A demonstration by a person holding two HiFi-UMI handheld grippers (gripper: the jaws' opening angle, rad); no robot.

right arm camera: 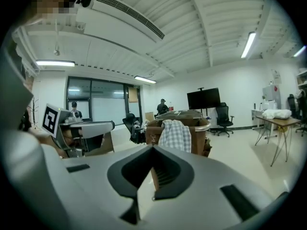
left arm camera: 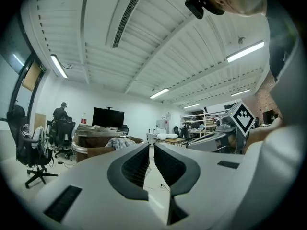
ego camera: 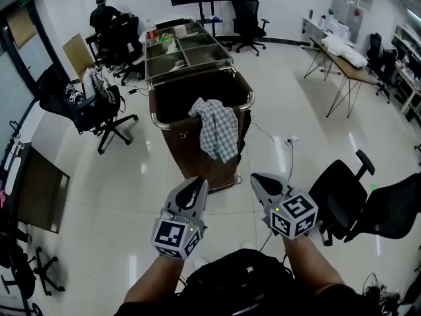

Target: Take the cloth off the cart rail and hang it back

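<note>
A grey-and-white checked cloth hangs over the near rail of a brown cart ahead of me. Both gripper views show the same cloth draped on the cart. My left gripper is held low in front of the cart, well short of the cloth. Only a thin slit shows between its jaws, and nothing is in it. My right gripper hovers beside it at the same height. It is shut and empty, with its tips touching.
Black office chairs stand left of the cart and at my right. A power strip and cable lie on the floor right of the cart. A person sits at the back left, and a table stands at the back right.
</note>
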